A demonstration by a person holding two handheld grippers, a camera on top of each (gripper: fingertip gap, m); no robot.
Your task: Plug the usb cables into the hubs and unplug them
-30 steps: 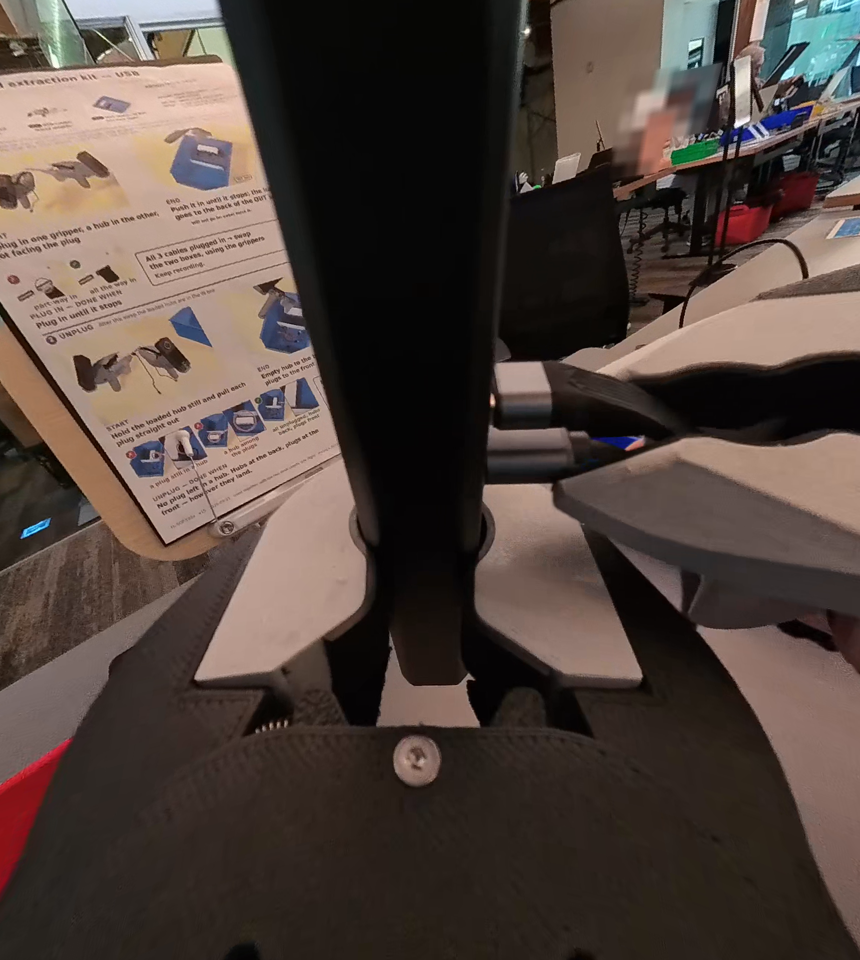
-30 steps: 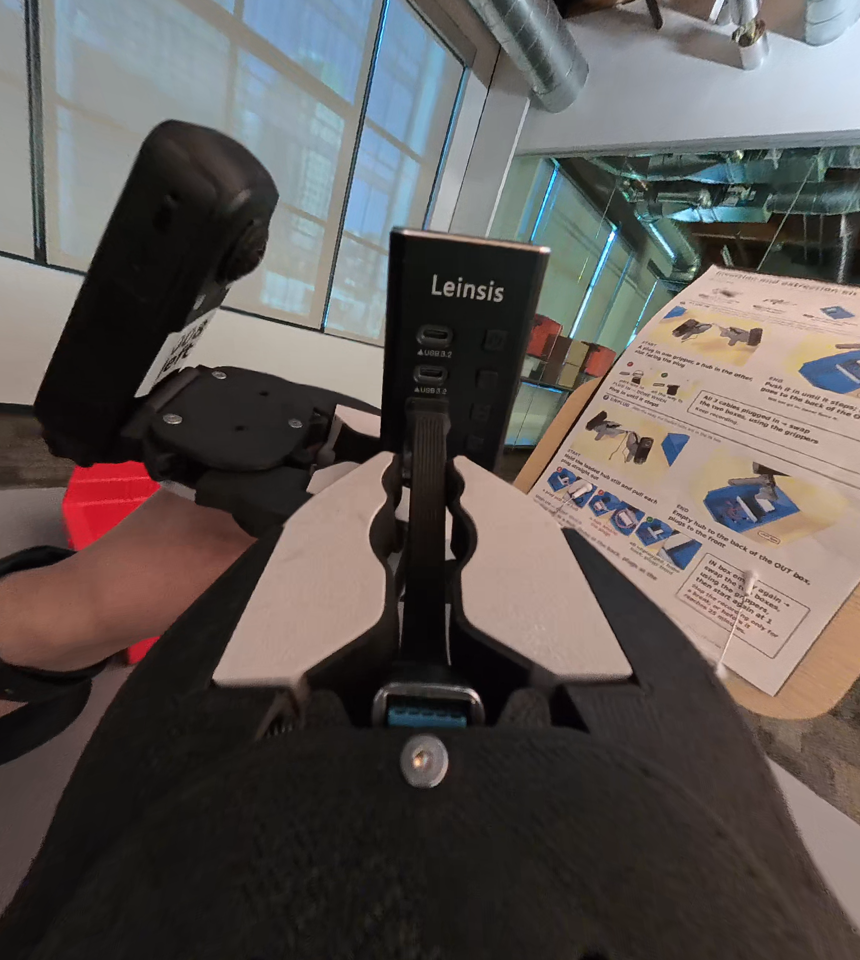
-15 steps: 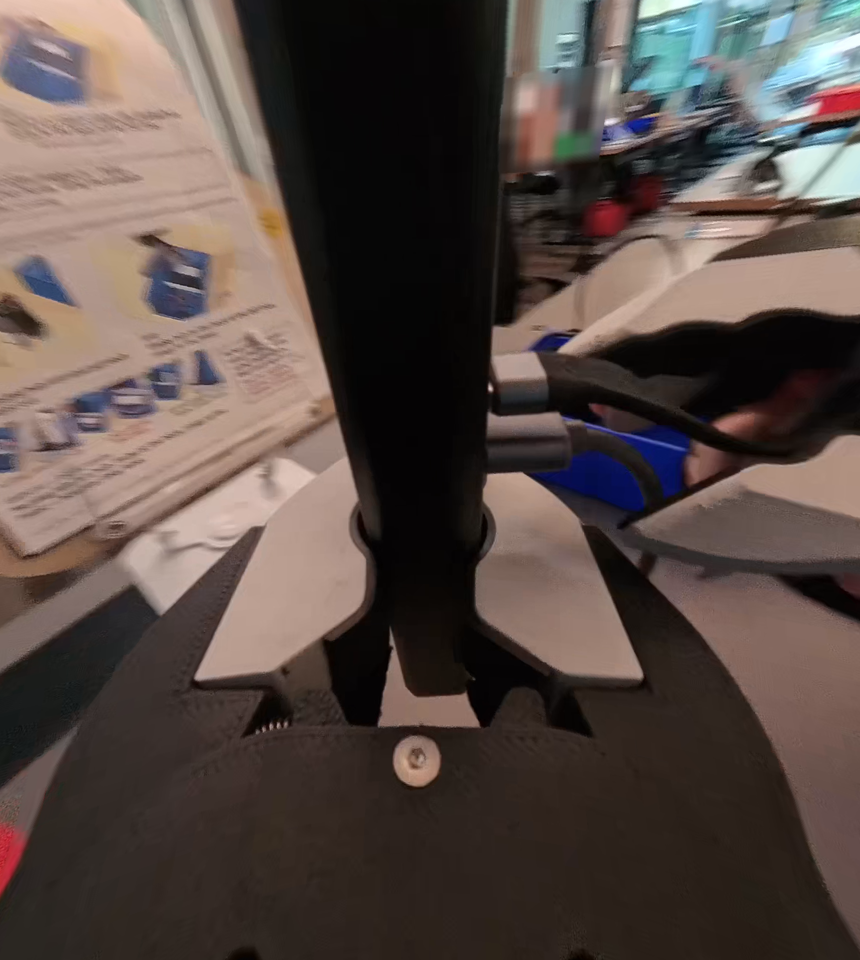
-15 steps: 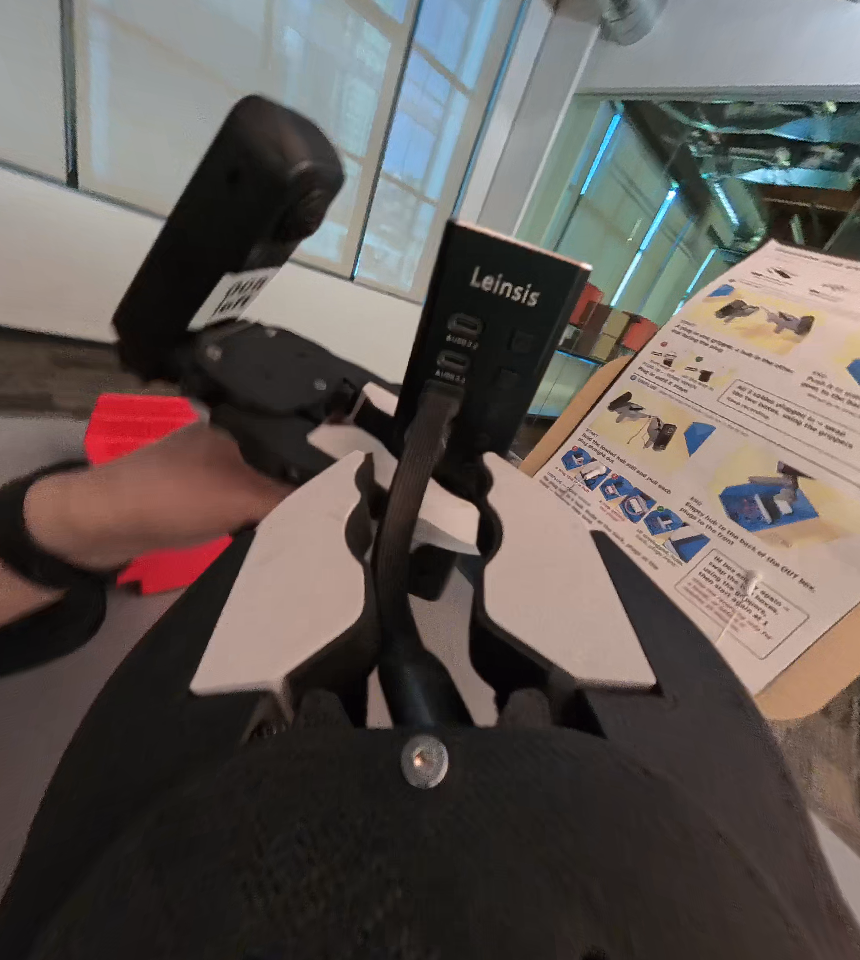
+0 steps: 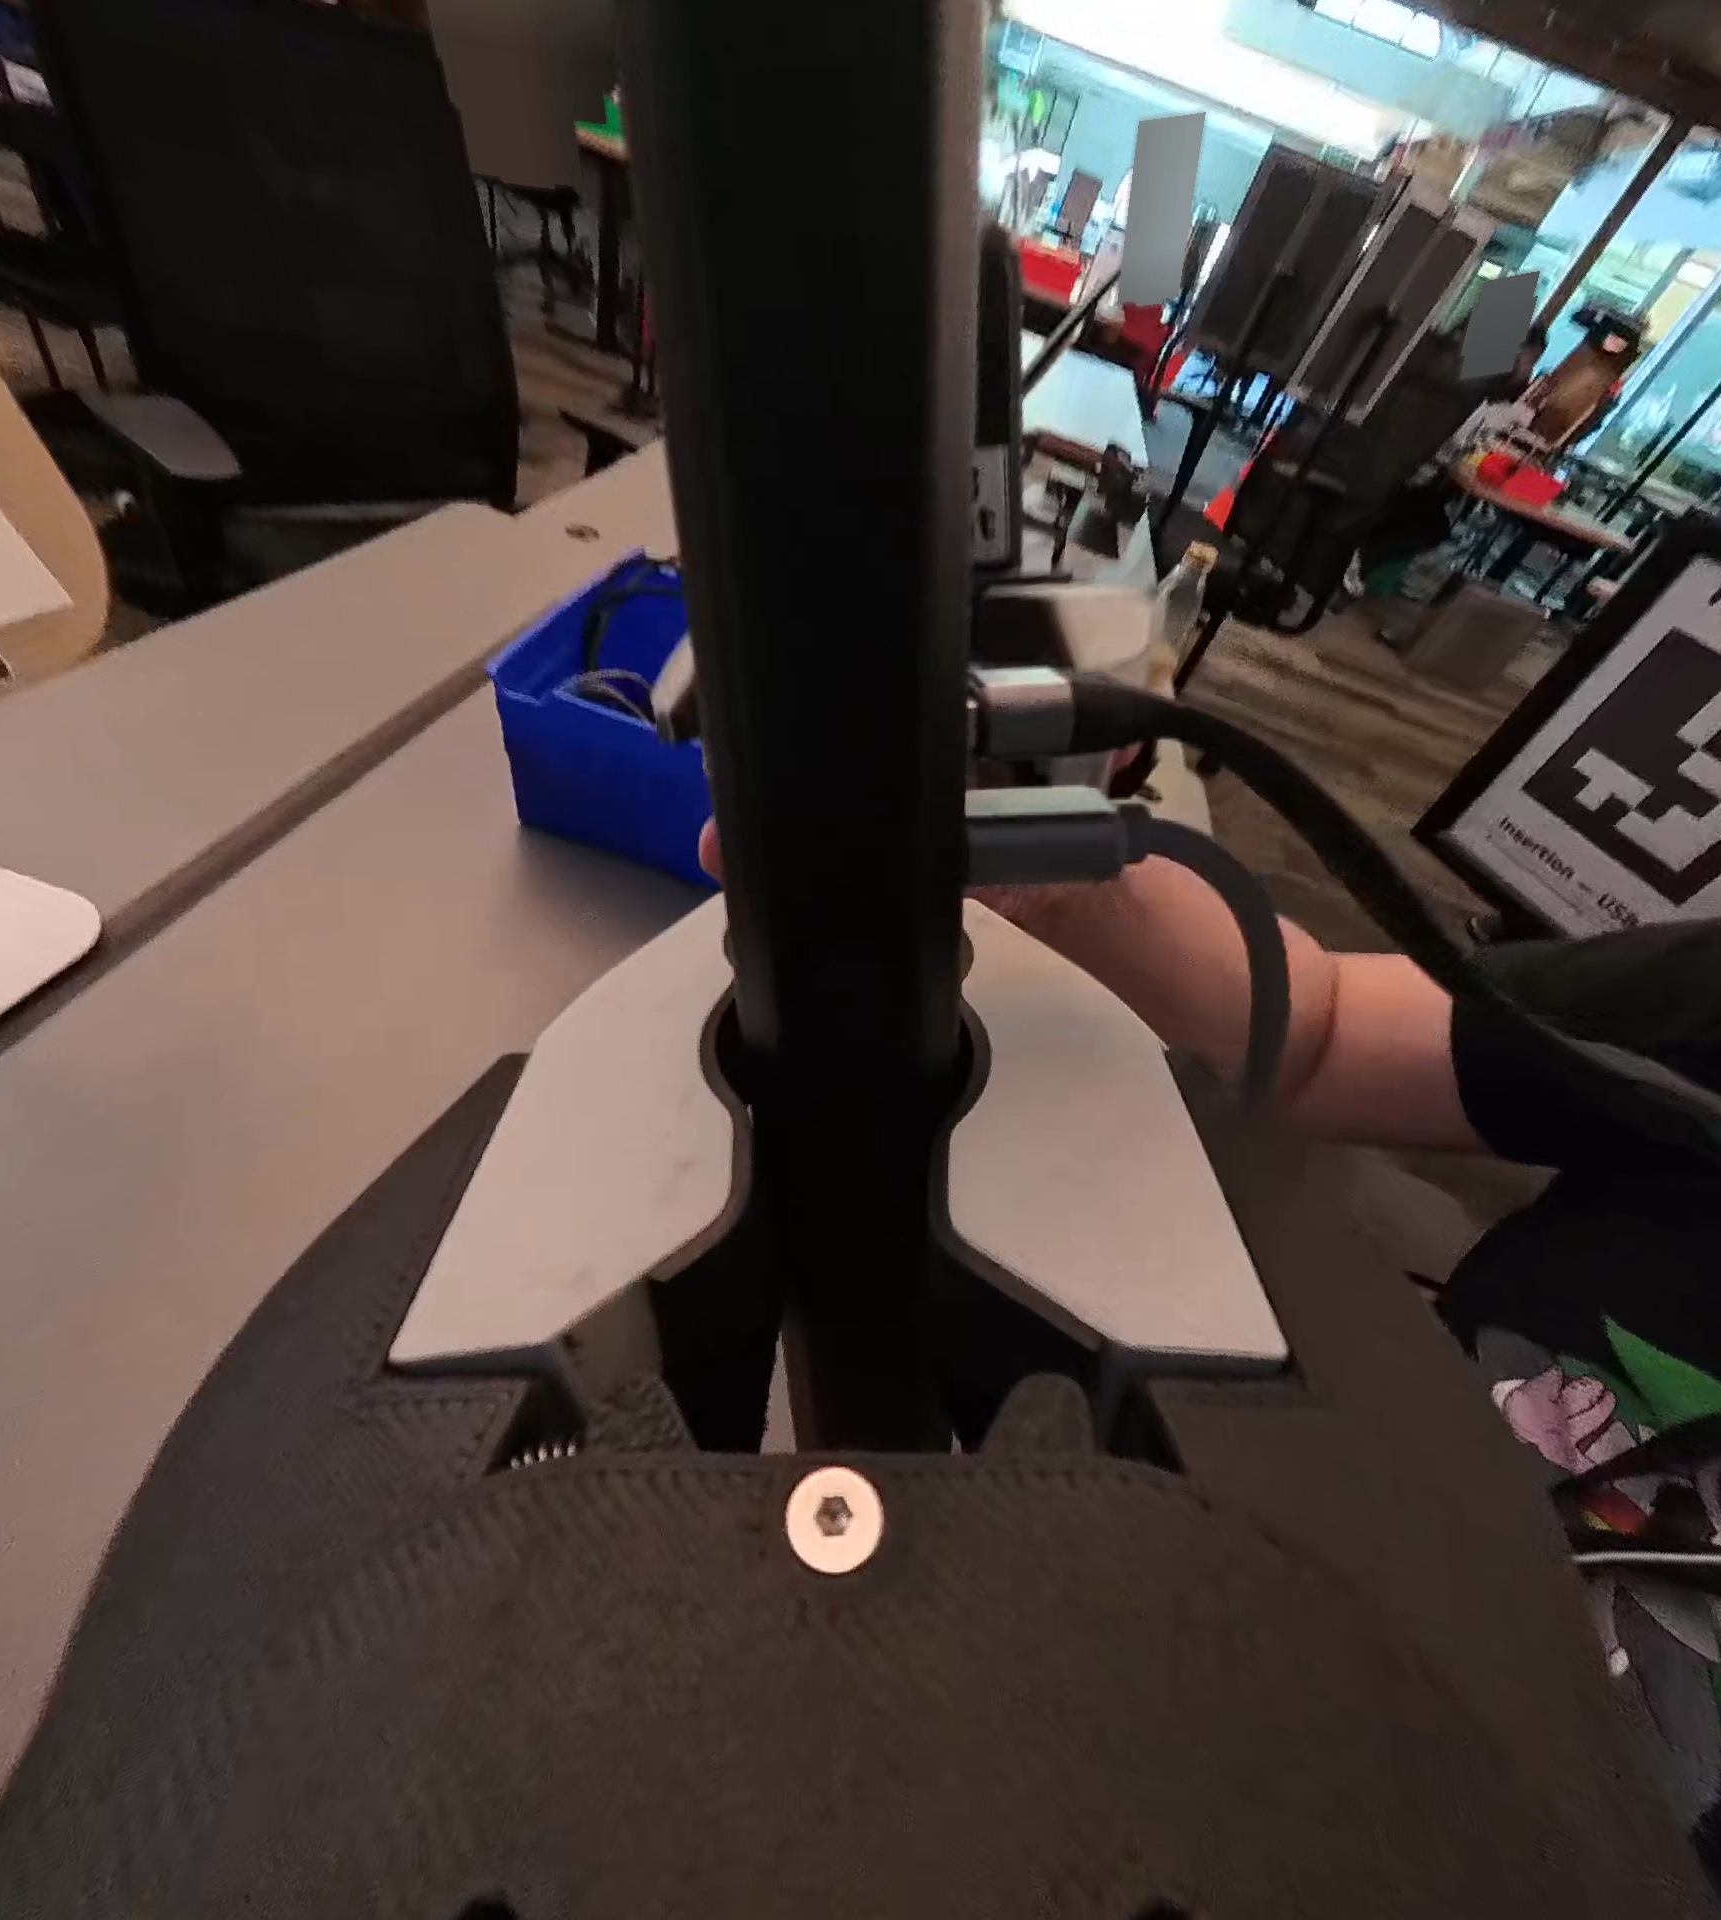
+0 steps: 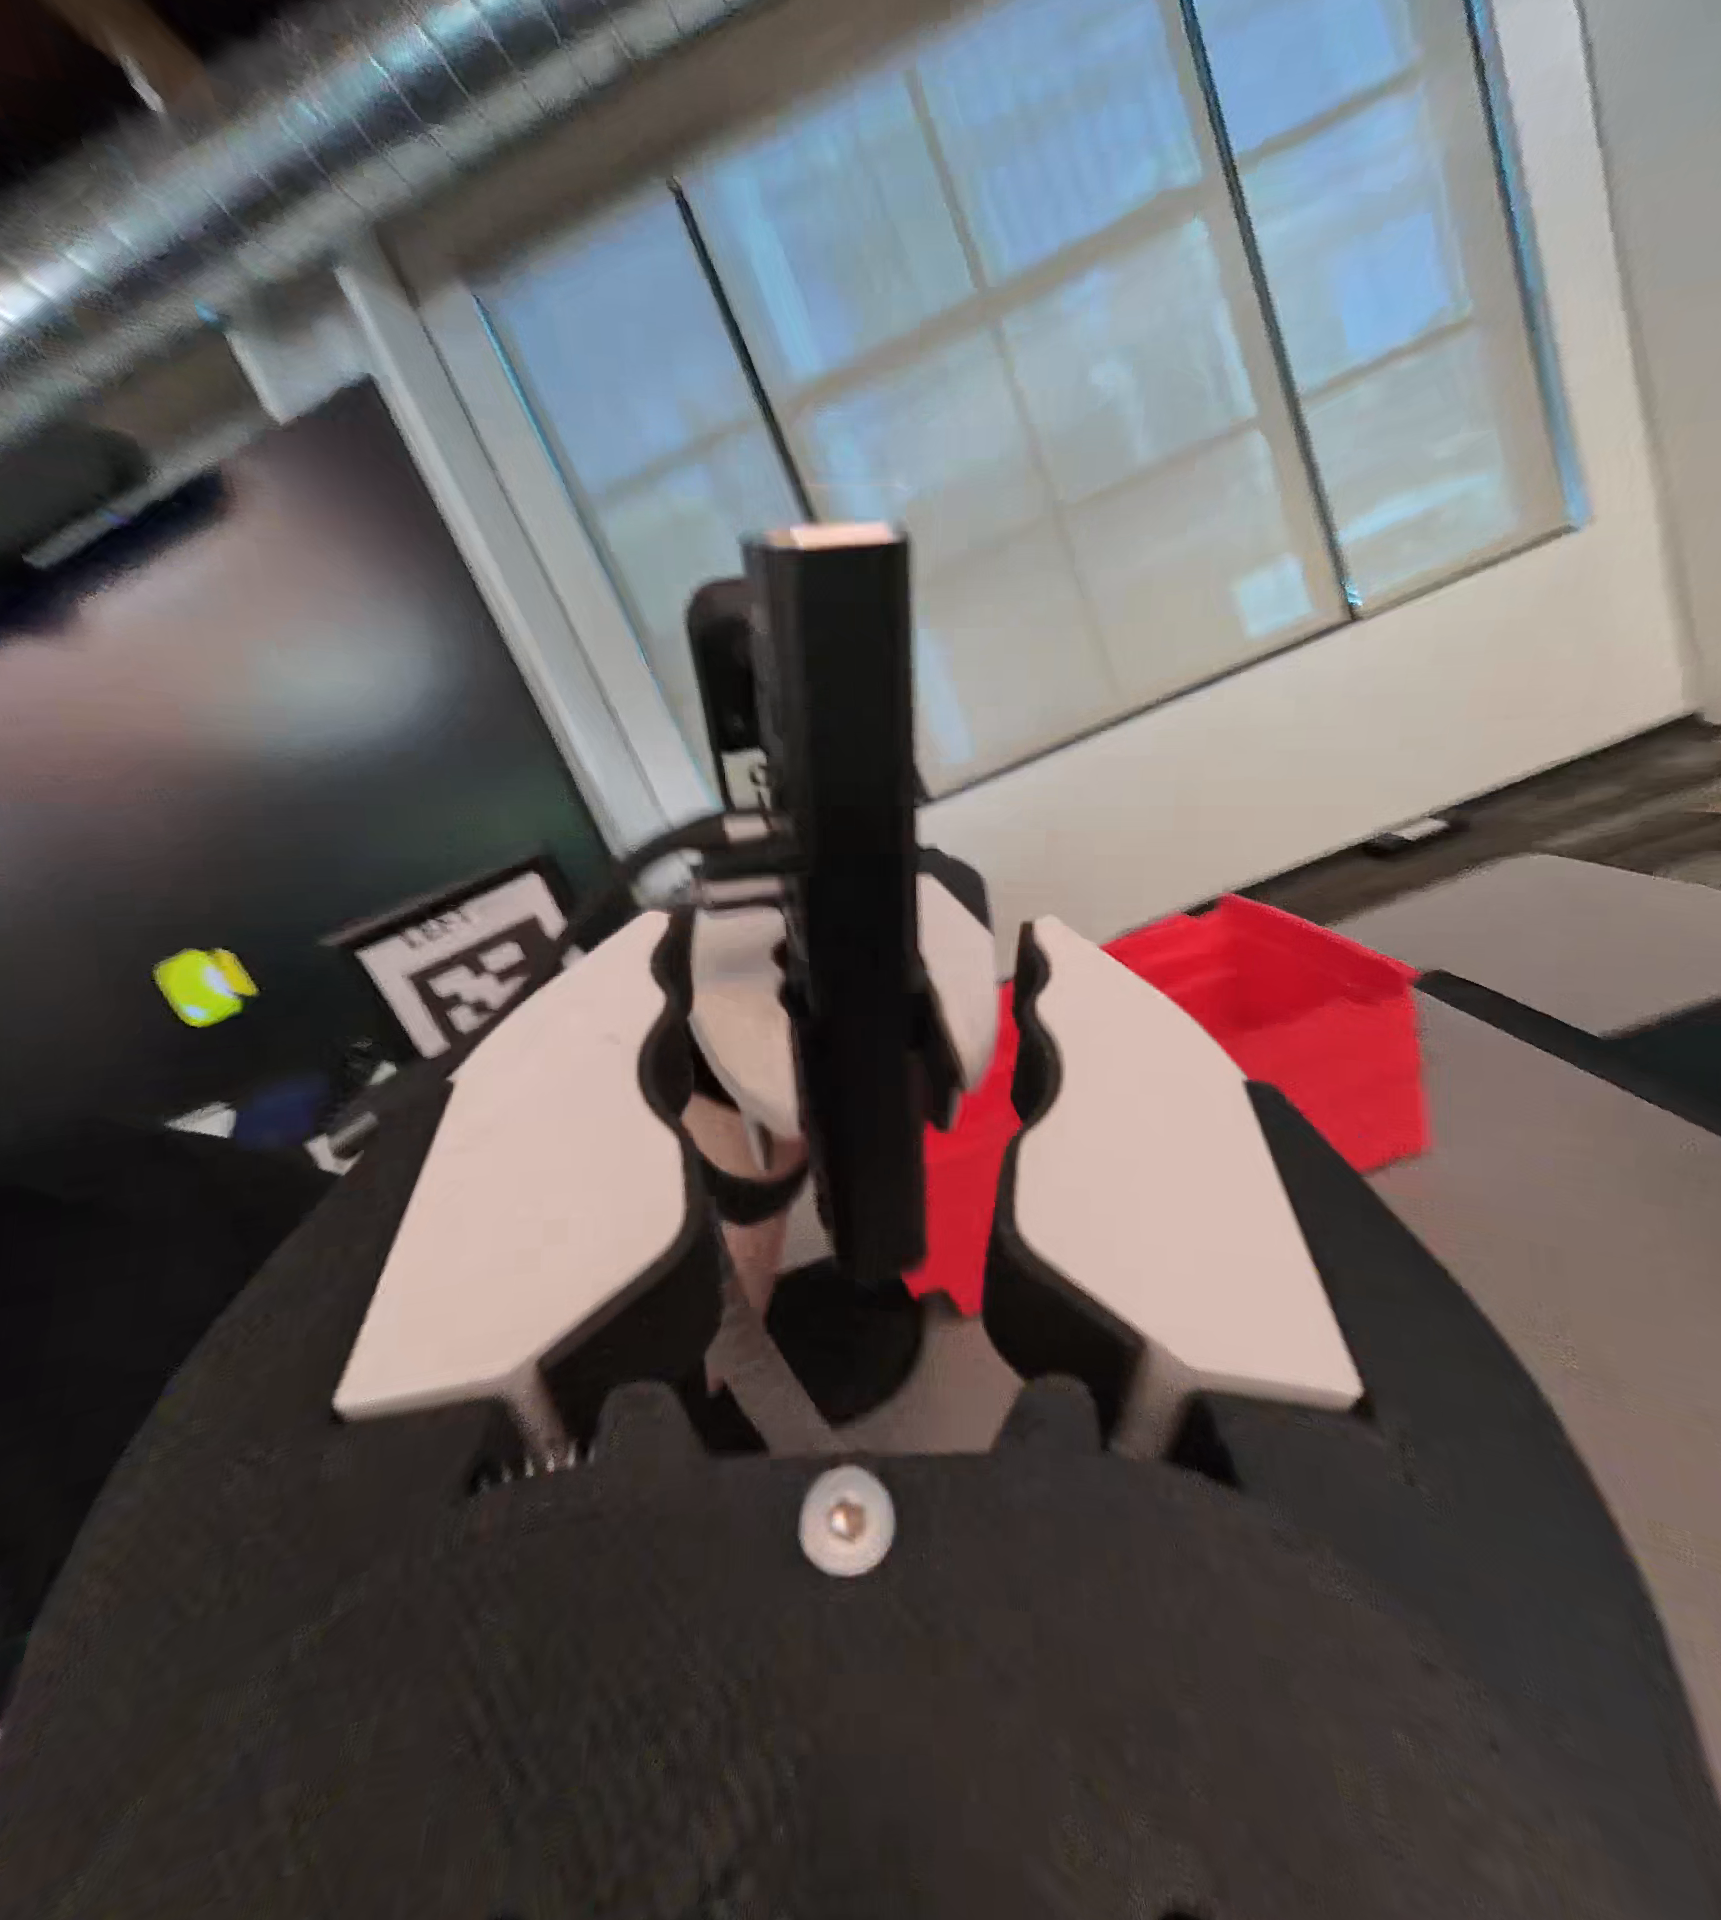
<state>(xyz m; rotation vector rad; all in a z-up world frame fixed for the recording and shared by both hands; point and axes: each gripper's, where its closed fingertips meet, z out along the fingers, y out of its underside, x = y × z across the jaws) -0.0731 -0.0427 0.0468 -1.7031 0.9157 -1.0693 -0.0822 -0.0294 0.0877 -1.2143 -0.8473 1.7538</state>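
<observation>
My left gripper (image 5: 845,997) is shut on a black usb hub (image 5: 804,520) and holds it upright above the grey table (image 5: 212,987). Two grey-shelled usb plugs, an upper one (image 5: 1027,712) and a lower one (image 5: 1043,831), sit in the hub's right side. Their black cables (image 5: 1261,966) hang off to the right. My right gripper (image 6: 845,956) is open, its jaws wide apart. In the right wrist view the hub (image 6: 851,831) shows edge-on just beyond my fingers, held by the left gripper's white fingers (image 6: 731,1008).
A blue bin (image 5: 596,738) with cables stands on the table behind the hub. A red bin (image 6: 1282,1029) stands on the other side. A person's hand (image 5: 1199,987) and black sleeve (image 5: 1614,1039) are at the right. A black-and-white marker board (image 5: 1666,769) stands at the far right.
My right gripper has opened and let go of the black cable it held. The left gripper has swung the hub away from the instruction sheet toward the blue bin.
</observation>
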